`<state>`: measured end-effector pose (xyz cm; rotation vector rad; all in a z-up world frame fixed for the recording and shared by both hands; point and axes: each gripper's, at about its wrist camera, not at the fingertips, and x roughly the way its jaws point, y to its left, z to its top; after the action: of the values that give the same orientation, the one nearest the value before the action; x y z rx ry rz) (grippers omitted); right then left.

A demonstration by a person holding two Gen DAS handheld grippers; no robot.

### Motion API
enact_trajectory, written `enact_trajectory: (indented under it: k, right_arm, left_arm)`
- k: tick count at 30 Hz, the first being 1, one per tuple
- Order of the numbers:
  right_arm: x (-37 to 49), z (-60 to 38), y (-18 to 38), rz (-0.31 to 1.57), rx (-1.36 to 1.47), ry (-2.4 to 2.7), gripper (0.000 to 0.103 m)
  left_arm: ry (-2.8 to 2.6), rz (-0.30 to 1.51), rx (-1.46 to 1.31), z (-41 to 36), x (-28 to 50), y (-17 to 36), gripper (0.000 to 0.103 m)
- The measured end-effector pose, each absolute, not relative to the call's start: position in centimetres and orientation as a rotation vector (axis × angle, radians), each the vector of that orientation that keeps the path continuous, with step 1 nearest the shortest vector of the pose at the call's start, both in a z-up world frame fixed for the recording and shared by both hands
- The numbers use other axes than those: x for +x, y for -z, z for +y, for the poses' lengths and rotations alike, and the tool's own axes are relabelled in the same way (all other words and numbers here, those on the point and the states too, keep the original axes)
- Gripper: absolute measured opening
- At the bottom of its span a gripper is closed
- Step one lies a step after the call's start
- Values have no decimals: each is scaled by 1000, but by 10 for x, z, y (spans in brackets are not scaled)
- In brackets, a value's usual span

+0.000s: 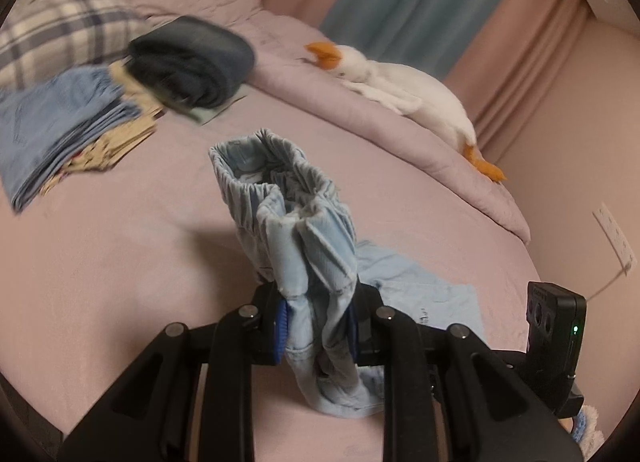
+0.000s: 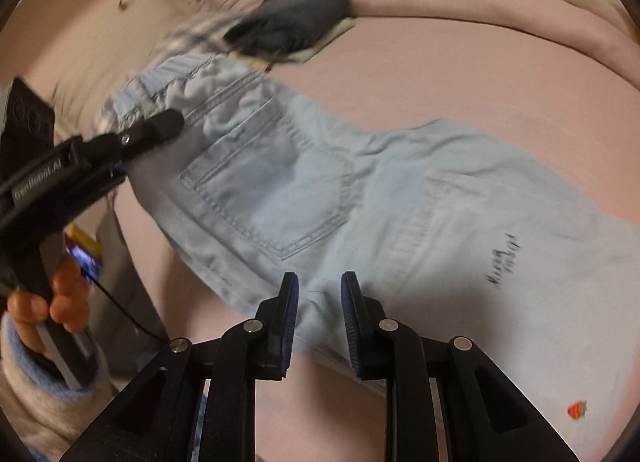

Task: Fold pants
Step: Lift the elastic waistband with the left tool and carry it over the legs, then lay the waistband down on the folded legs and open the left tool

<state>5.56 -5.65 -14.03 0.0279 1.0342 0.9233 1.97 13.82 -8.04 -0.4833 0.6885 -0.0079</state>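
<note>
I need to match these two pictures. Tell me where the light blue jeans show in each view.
Left wrist: light blue jeans at centre, bunched waistband standing up from the left gripper.
Right wrist: spread across the middle, back pocket facing up.
Shared landmark: the dark folded garment behind them.

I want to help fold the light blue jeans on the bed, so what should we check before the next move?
1. Left gripper clamped on the light blue jeans: ok, bunched denim sits between its pads.
2. Right gripper holding fabric: not ok, its jaws are open above the jeans' edge.
3. Jeans lying flat: not ok, the waistband end is lifted while the rest lies on the bed sheet.
4. Landing space free: ok, the folded clothes stack and plush duck lie away from the jeans.
5. Legs aligned: cannot tell, the leg ends are out of view.
</note>
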Motion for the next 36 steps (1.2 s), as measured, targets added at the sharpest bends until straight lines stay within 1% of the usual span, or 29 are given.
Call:
enact_trajectory:
  k: [6,10,11,15,19,21,25,28,29,30,32,33,34,36]
  right_arm:
    - [64,-99,152,1061,198,-883,25]
    - [66,-122,163,1067,343,-861,36]
    - [69,-114,162,1069,374,-859,38]
    - [75,-135,173,1077,575,-863,40]
    - [81,-158,190,1079,866,-882,51]
    - [83,-174,205,1078,1048,-891,53]
    - [87,-188,219,1044,1288,-910,61]
    - [88,-196,224,997,1416,-930,63]
    - [89,-199,227,980,1463,-932,68]
    - [91,-200,229,972,1493,-934,70]
    - [91,-205,229,975,1501,-924,73]
    - [92,-206,229,978,1501,-919,74]
    - [92,-203,229,994,1489,-905,74]
    - [93,-200,225,1032,1417,-864,74]
  left_arm:
    - [65,687,-389,106,34,64,22]
    - [100,694,-345,85,42,60,22]
    - [110,698,-331,79,44,60,22]
    - [142,714,-274,56,51,59,22]
    - [182,749,-213,33,60,66,22]
    - [208,770,-176,17,65,71,22]
    - [267,816,-101,-15,77,86,23]
    - [301,867,-56,-37,86,103,28]
    - [314,889,-47,-44,89,110,28]
    - [324,909,-45,-47,91,116,33]
    - [349,944,-52,-53,95,127,37]
    - [355,954,-51,-54,95,130,41]
    - [360,956,-53,-53,94,130,42]
    - [381,950,-78,-47,91,127,49]
